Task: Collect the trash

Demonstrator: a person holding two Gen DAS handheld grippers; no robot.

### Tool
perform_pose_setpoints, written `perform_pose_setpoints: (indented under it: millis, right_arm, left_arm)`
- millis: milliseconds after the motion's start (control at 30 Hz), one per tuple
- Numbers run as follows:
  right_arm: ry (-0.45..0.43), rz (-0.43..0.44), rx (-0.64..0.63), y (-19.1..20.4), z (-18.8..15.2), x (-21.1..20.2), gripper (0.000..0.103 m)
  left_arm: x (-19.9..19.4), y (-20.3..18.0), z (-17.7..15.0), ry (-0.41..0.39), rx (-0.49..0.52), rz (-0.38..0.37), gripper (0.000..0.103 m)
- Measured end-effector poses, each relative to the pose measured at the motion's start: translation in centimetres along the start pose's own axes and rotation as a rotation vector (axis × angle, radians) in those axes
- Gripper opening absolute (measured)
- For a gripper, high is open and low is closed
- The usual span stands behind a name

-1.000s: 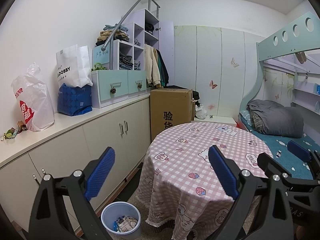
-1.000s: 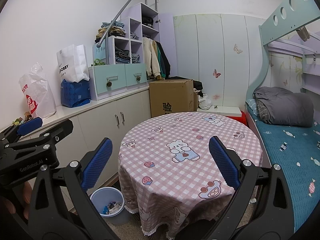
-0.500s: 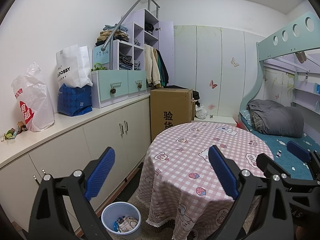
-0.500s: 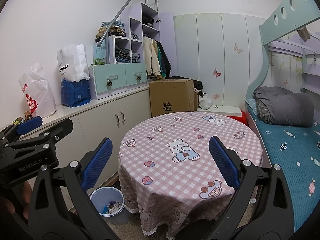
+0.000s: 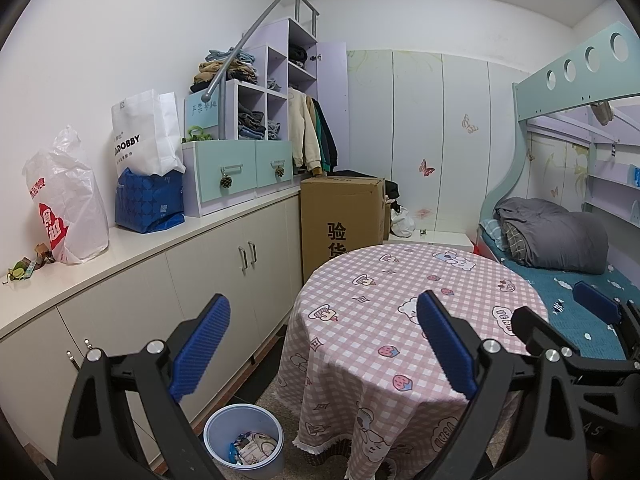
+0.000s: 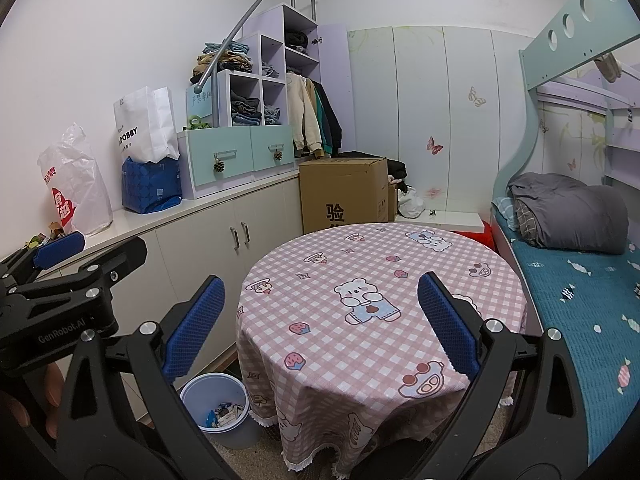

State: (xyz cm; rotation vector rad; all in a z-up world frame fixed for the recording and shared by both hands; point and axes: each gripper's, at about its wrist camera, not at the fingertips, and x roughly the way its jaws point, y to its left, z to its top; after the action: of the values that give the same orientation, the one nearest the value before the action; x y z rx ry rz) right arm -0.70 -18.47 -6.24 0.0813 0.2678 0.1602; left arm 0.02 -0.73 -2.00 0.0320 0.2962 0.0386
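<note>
I see the trash bin [image 5: 244, 438] on the floor, just beside the round table [image 5: 416, 320] on its cabinet side, with wrappers [image 5: 252, 446] inside it. My left gripper [image 5: 322, 348] is spread wide and empty, above the bin. My right gripper [image 6: 320, 326] is likewise released, over the table's near edge.

Both grippers, left [image 5: 322, 342] and right [image 6: 320, 324], have black angular frames with silver screws and blue ribbed pads [image 5: 446, 346]. White "GenRobot.AI" lettering marks the left frame. Bare fingers [image 6: 52, 390] show skin.
</note>
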Motion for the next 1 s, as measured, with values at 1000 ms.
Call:
perform_pose_setpoints:
  millis: [1000]
  right_arm:
    - [0.002,0.0,0.001,-0.17,-0.09,0.19,0.095]
  left_arm:
    - [0.18,0.37,-0.16,0.003,0.001,-0.002,0.093]
